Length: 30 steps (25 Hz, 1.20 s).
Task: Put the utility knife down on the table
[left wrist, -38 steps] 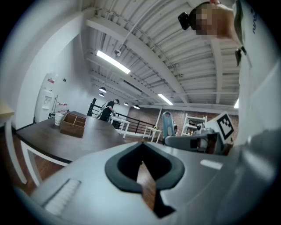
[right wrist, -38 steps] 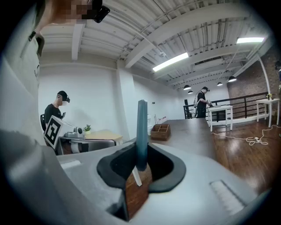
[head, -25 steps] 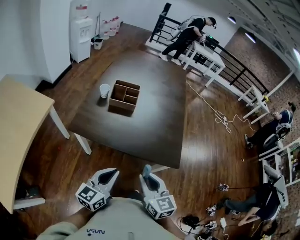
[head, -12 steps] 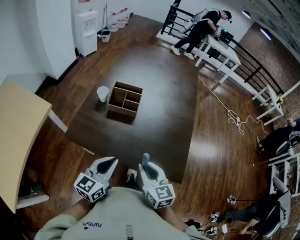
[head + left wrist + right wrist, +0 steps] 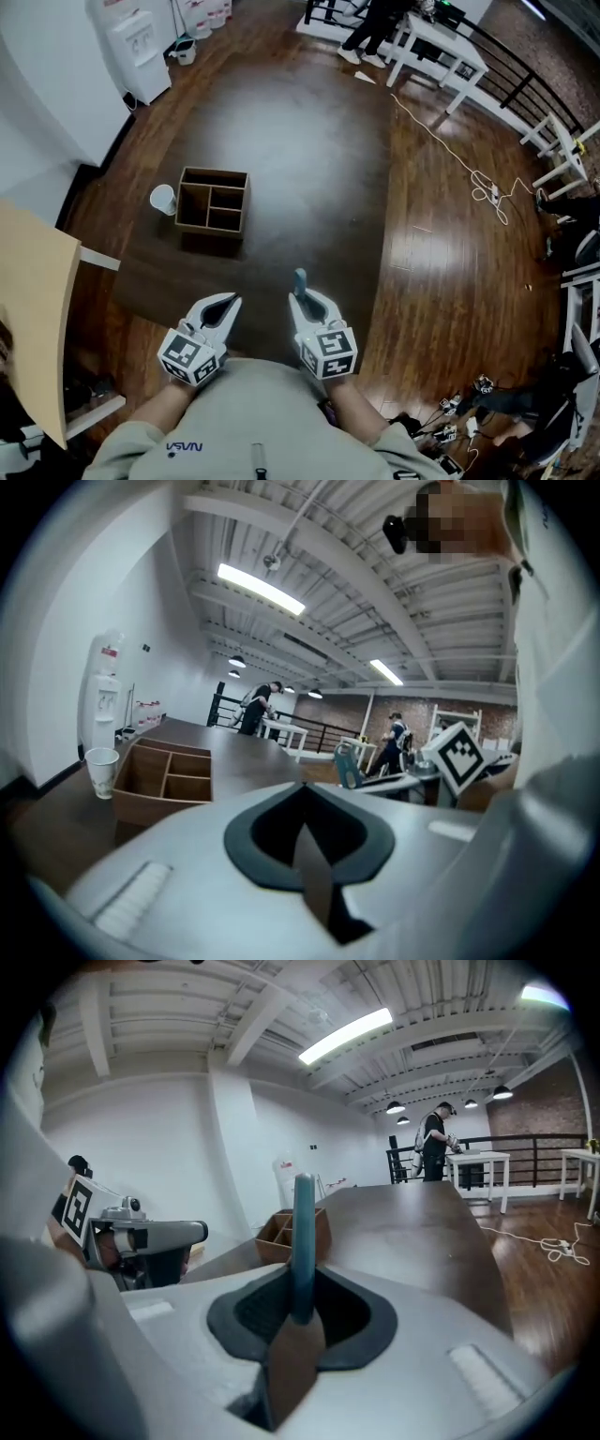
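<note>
A blue utility knife [image 5: 299,281] stands up between the jaws of my right gripper [image 5: 302,302], which is shut on its lower end. In the right gripper view the utility knife [image 5: 303,1232] rises straight out of the right gripper [image 5: 300,1309]. My left gripper [image 5: 228,302] is beside it, shut with nothing in it; the left gripper [image 5: 302,829] has its pads meeting in a line. Both tips hang over the near edge of the dark brown table [image 5: 309,169].
A wooden compartment box [image 5: 212,200] and a paper cup [image 5: 163,199] stand on the table's left part. A light wooden table [image 5: 33,309] is at the left. White tables [image 5: 441,42] and a floor cable [image 5: 487,187] lie to the right.
Both grippers have moved forward from over the floor to the table's near edge, and the table now fills more of the head view. The knife stays in the right gripper.
</note>
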Motion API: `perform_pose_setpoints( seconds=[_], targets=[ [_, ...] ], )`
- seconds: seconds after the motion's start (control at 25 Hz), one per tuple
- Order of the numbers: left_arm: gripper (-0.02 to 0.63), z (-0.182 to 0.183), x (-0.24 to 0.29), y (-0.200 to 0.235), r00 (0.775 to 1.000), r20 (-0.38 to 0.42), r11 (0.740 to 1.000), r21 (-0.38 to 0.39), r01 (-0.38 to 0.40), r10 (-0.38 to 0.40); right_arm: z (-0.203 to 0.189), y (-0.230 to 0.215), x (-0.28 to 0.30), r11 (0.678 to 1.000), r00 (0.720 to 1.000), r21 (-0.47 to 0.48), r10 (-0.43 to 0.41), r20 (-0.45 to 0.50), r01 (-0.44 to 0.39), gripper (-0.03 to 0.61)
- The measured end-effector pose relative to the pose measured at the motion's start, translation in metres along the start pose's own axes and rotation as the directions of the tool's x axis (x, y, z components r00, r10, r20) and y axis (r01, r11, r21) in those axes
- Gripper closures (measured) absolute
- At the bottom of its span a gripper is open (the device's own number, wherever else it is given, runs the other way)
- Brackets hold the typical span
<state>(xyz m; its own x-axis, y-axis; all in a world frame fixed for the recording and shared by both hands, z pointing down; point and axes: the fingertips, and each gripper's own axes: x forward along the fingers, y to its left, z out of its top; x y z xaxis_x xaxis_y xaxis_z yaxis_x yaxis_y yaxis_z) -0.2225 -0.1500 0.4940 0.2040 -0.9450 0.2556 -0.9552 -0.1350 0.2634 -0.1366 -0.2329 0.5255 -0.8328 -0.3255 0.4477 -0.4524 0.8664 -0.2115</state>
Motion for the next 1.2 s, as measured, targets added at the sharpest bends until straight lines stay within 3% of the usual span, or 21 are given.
perform_pose_setpoints(
  seconds=[0.24, 0.48, 0.68, 0.8, 1.0, 1.2],
  targets=[
    [0.612, -0.012, 0.048, 0.008, 0.994, -0.107, 0.999, 0.033, 0.028, -0.024, -0.041, -0.051, 0.033, 0.998, 0.982, 0.036, -0.041, -0.182, 0.048, 0.511],
    [0.612, -0.036, 0.077, 0.026, 0.982, -0.187, 1.0, 0.015, -0.008, 0.01, -0.095, -0.069, 0.059, 0.998, 0.923, 0.039, -0.026, -0.384, 0.045, 0.511],
    [0.612, -0.057, 0.091, 0.024, 0.963, -0.267, 0.999, 0.014, 0.029, -0.024, -0.125, -0.072, 0.068, 0.994, 0.872, 0.083, -0.016, -0.489, 0.065, 0.511],
    [0.612, -0.064, 0.092, 0.017, 0.953, -0.297, 0.998, 0.013, 0.061, -0.054, -0.134, -0.068, 0.068, 0.992, 0.853, 0.116, 0.013, -0.521, 0.055, 0.51],
    [0.612, -0.065, 0.097, 0.009, 0.938, -0.334, 0.994, 0.021, 0.104, -0.091, -0.126, -0.068, 0.07, 0.982, 0.856, 0.175, 0.035, -0.515, 0.065, 0.509],
    [0.612, -0.064, 0.093, 0.002, 0.934, -0.338, 0.991, 0.025, 0.13, -0.114, -0.125, -0.065, 0.072, 0.988, 0.843, 0.132, 0.001, -0.537, 0.083, 0.509]
  ],
)
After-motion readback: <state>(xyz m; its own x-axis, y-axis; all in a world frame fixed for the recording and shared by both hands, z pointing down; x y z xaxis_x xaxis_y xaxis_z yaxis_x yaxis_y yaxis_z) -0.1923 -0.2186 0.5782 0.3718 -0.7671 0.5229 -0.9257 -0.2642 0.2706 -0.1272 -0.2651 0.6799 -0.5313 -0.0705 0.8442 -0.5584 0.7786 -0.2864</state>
